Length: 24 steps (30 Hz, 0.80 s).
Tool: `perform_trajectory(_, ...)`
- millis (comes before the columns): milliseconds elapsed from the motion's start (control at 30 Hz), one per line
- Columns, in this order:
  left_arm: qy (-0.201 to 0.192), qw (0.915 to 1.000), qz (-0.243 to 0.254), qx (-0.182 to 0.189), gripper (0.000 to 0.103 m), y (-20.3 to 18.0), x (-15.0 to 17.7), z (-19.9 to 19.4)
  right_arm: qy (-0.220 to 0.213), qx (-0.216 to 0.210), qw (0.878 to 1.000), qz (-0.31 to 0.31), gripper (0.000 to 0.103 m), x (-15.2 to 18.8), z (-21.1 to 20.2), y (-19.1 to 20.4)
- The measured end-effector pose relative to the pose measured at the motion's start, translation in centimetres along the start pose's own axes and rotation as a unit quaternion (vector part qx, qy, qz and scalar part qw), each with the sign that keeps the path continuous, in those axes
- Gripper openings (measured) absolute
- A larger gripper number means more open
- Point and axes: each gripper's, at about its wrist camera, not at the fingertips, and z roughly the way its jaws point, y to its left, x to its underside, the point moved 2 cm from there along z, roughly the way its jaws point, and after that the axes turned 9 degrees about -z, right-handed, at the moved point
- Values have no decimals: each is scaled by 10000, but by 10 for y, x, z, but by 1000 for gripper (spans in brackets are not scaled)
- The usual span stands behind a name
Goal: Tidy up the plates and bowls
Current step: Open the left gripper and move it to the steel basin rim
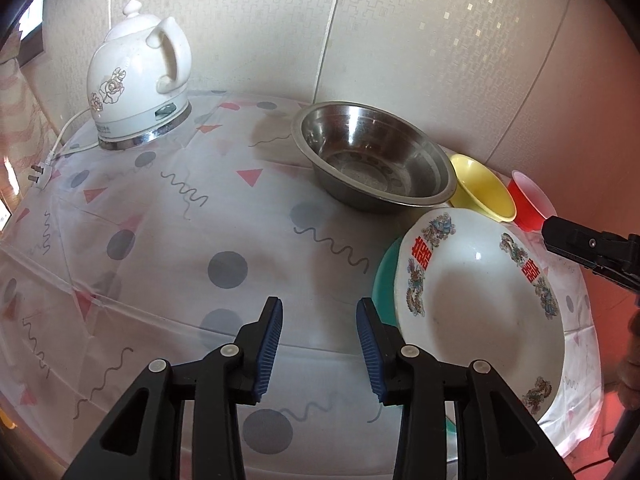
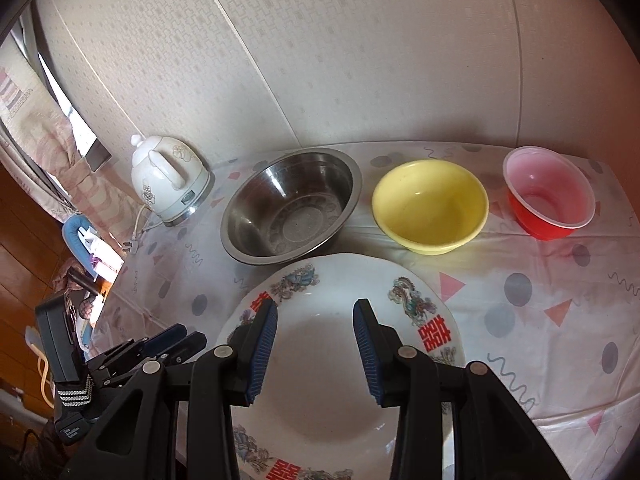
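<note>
Patterned tablecloth (image 1: 168, 240) against papered wall (image 1: 280, 20); both hand-held grippers (image 1: 320, 344) (image 2: 316, 348) agape, empty.

Red 囍 signs on white plate (image 2: 328, 364)

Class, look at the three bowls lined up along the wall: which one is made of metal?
The steel bowl, nearest the kettle. It is grey, shiny and the widest; the yellow bowl and red bowl beside it are coloured.

yellow bowl (image 2: 430, 204); red cup (image 2: 550, 198)
</note>
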Motion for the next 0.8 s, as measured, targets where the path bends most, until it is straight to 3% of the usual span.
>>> perform_trajectory(133,-48,9994,-173,-282,41,16,-11,4,72,-96,9999,103,41,-14,16,4)
perform_trajectory(367,114,9983,-472,-316,41,39,-32,12,273,-245,9988,331,41,-34,45,3)
perform_trajectory(467,240,9972,-707,-79,41,46,-42,15,356,-262,9981,439,41,-42,59,2)
perform_trajectory(800,-47,9959,-813,388,48,28,-85,25,598,-62,9948,827,44,-58,95,-19)
